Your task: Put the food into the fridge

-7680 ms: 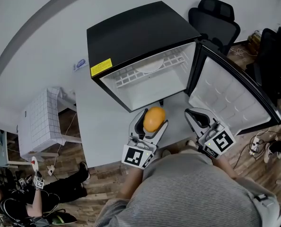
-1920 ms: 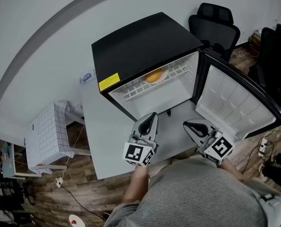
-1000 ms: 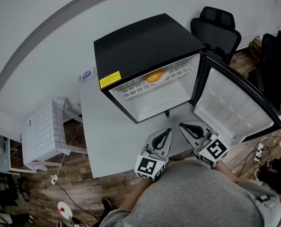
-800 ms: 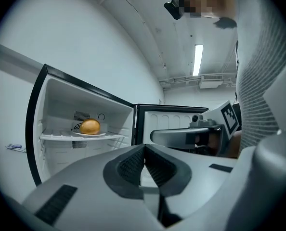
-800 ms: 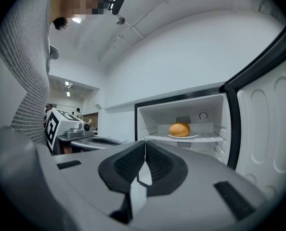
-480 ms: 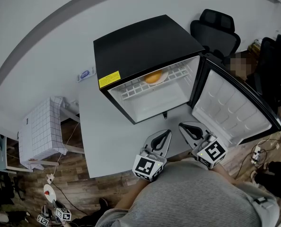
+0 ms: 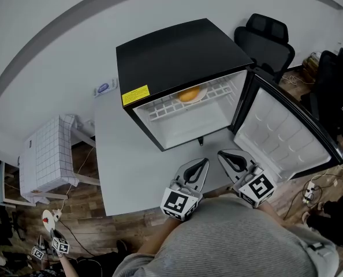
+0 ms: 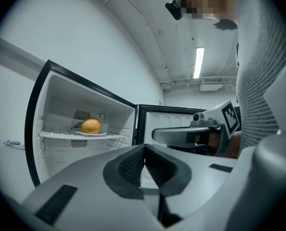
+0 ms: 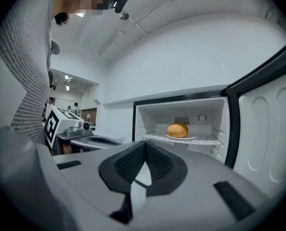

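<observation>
Head view: grippers (image 7: 204, 162) (image 7: 223, 154) level (jaws together)

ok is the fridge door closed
No, the fridge door stands wide open to the right, leaving the orange food on the wire shelf in plain sight.

the person's left tool (image 7: 201, 164) and right tool (image 7: 224, 156) sit side by side, close together, just in front of the open fridge (image 7: 177, 51). both point level towards the fridge. each tool's jaws are pressed together at the tips, with nothing between them.
</observation>
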The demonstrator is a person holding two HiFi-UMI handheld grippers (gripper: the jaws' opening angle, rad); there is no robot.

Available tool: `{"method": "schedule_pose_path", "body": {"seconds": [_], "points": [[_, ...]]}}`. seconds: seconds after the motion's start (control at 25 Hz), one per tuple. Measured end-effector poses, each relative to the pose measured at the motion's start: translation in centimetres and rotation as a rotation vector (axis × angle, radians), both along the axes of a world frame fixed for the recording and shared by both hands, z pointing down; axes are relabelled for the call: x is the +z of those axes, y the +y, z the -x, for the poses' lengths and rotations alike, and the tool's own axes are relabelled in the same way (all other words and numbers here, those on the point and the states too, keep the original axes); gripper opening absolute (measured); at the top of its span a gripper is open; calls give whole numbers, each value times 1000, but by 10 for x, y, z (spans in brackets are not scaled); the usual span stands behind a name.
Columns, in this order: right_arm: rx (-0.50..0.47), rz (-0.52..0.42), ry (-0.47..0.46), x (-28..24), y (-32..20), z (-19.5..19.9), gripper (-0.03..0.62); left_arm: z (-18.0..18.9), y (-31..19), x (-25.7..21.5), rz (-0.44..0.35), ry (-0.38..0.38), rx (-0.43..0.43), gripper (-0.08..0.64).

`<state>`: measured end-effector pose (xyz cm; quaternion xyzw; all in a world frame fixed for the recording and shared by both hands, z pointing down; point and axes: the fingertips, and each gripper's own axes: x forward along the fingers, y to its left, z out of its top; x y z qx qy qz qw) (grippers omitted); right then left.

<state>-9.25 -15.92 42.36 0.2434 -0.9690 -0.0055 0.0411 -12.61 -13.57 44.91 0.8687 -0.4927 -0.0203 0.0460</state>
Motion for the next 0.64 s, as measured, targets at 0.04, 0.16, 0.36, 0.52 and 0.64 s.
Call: {"method": "schedule_pose_path", "body": {"seconds": [0.04, 0.16, 0.36, 0.52, 0.64], "points": [[0, -2, -3, -1, 0, 0, 12, 0, 0, 0, 0, 0, 0, 11], [3, 5, 4, 0, -1, 1, 12, 1, 0, 2, 6, 3, 0, 11], [-25, -10, -21, -1, 1, 5, 12, 3, -1, 7, 20, 3, 0, 11], [-13, 2, -16, -2, 0, 5, 12, 4, -2, 10, 21, -1, -1, 11], [-9, 0, -10, -2, -1, 4, 12, 3, -2, 10, 21, 0, 2, 11]]}}
